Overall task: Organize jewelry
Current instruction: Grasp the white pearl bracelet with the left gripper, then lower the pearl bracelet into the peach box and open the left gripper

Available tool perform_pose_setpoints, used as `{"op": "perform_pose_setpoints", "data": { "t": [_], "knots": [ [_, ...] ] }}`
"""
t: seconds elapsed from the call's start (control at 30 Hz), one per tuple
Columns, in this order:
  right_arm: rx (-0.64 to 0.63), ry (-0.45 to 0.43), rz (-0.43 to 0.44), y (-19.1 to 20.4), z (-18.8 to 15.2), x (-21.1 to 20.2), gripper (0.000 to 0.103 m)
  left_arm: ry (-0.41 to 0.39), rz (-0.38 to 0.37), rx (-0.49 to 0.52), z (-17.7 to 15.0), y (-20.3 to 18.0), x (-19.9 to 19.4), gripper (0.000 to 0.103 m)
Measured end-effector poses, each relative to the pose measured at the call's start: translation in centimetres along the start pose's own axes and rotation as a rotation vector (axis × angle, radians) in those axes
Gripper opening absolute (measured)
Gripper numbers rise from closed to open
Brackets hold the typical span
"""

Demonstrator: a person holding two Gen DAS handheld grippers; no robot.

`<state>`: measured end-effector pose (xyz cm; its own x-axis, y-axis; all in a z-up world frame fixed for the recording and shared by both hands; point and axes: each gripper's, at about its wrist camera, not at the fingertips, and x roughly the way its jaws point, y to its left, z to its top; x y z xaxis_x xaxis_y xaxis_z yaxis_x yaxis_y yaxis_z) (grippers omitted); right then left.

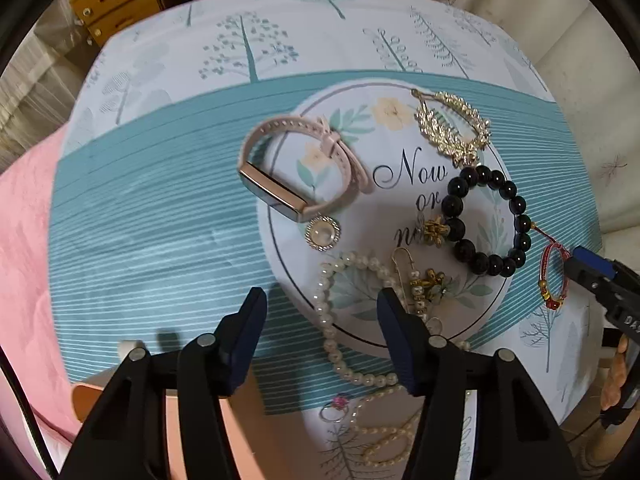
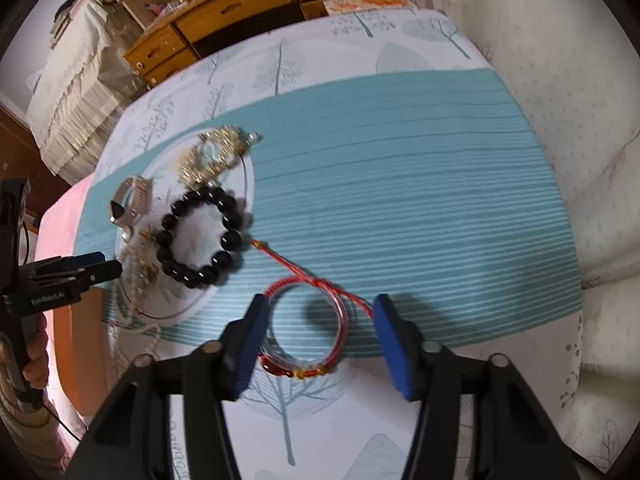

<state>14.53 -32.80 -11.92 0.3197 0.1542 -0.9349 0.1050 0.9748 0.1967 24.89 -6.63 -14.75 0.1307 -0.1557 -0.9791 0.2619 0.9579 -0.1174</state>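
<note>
A round printed mat (image 1: 384, 208) on the bed holds a pink band watch (image 1: 296, 168), a gold leaf hair clip (image 1: 452, 124), a black bead bracelet (image 1: 484, 220), a round pearl brooch (image 1: 322, 233), gold earrings (image 1: 428, 284) and a pearl necklace (image 1: 340, 320). My left gripper (image 1: 322, 340) is open above the necklace. A ring (image 1: 334, 410) lies below it. My right gripper (image 2: 318, 344) is open around a red string bracelet (image 2: 308, 320), which lies on the cloth right of the mat (image 2: 224, 300). The black bracelet (image 2: 200, 236) lies beyond it.
A pink blanket (image 1: 28, 240) covers the bed's left side. A peach box (image 1: 192, 432) lies under the left gripper. Wooden drawers (image 2: 240, 12) stand behind the bed. A white padded wall (image 2: 560, 120) runs along the right.
</note>
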Motion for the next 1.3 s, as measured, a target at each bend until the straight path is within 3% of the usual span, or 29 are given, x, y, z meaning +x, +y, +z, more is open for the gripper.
{"op": "perform_pose_setpoints", "data": {
  "t": [0.17,0.3,0.37,0.43,0.67,0.93,1.1,1.3],
  "knots": [
    [-0.058,-0.001,-0.042,0.8,-0.6,0.4,0.023,0.02,-0.02,-0.014,0.3,-0.4,0.7,0.055],
    [-0.096,-0.016,-0.065,1.5,-1.0,0.4,0.009,0.024,0.003,-0.015,0.2,-1.0,0.8,0.048],
    [-0.095,-0.018,-0.056,1.7,-1.2,0.4,0.008,0.017,0.015,-0.014,0.2,-1.3,0.9,0.038],
    [-0.088,-0.02,-0.046,1.7,-1.3,0.4,0.008,0.013,0.016,-0.005,0.2,-1.6,1.0,0.008],
    [-0.077,-0.047,0.007,2.6,-2.1,-0.7,0.005,-0.046,-0.018,-0.046,-1.0,-0.9,-0.2,0.005],
    [-0.141,-0.138,0.054,5.9,-3.0,-4.9,0.001,-0.262,-0.089,-0.038,-4.8,-0.8,-9.4,0.005],
    [-0.217,-0.189,0.091,9.6,-3.6,-7.2,0.001,-0.381,-0.109,-0.055,-8.2,1.3,-15.7,0.005],
    [-0.301,-0.205,0.105,13.2,-4.0,-8.3,0.001,-0.443,-0.1,-0.113,-12.5,4.8,-19.2,0.005]
  ]
}}
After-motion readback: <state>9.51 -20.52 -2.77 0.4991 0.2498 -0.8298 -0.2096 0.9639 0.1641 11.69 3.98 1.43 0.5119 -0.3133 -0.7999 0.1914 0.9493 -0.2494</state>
